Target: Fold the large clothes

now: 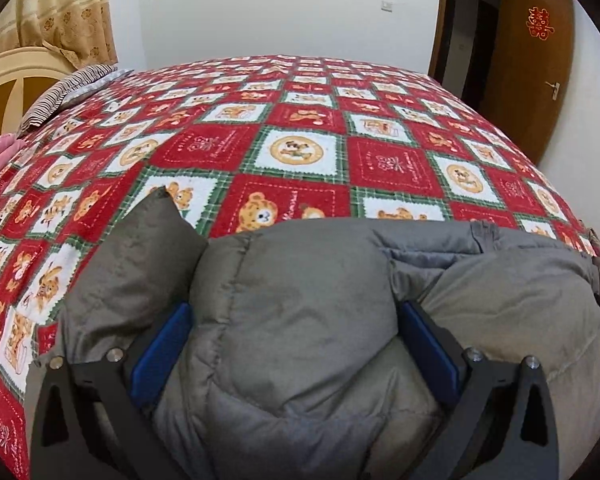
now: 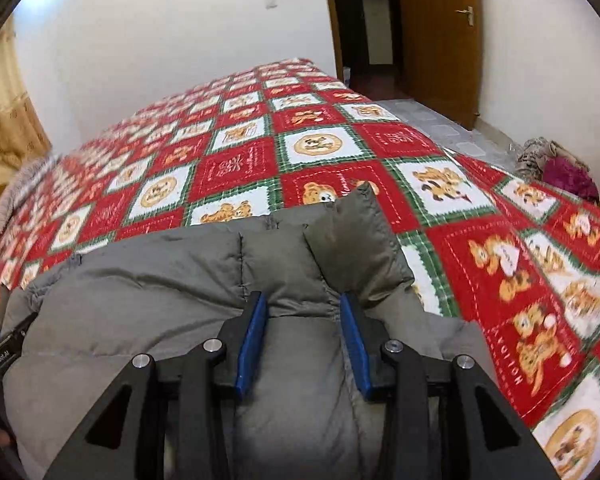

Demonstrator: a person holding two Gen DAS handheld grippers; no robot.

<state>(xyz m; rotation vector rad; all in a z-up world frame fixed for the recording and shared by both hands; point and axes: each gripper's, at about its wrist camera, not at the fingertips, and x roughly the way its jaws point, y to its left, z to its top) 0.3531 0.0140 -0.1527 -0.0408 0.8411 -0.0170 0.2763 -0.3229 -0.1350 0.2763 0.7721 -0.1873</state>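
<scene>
A grey puffy down jacket [image 1: 300, 288] lies bunched at the near edge of the bed. My left gripper [image 1: 296, 312] has its blue pads [image 1: 168, 344] pressed into a thick fold of the jacket near its left end, jaws wide around the bulk. In the right wrist view the jacket [image 2: 160, 280] fills the near foreground. My right gripper [image 2: 304, 304] clamps a narrower fold near the jacket's right corner, which sticks up beyond the pads [image 2: 252, 344]. The left gripper's body shows at the far left edge of that view.
The bed carries a red, white and green bear-patterned blanket [image 1: 300, 152]. A striped pillow [image 1: 68, 92] and headboard are at the far left. A brown door [image 1: 528, 80] stands at the right. Clothes [image 2: 556, 168] are piled on the floor beyond the bed's right side.
</scene>
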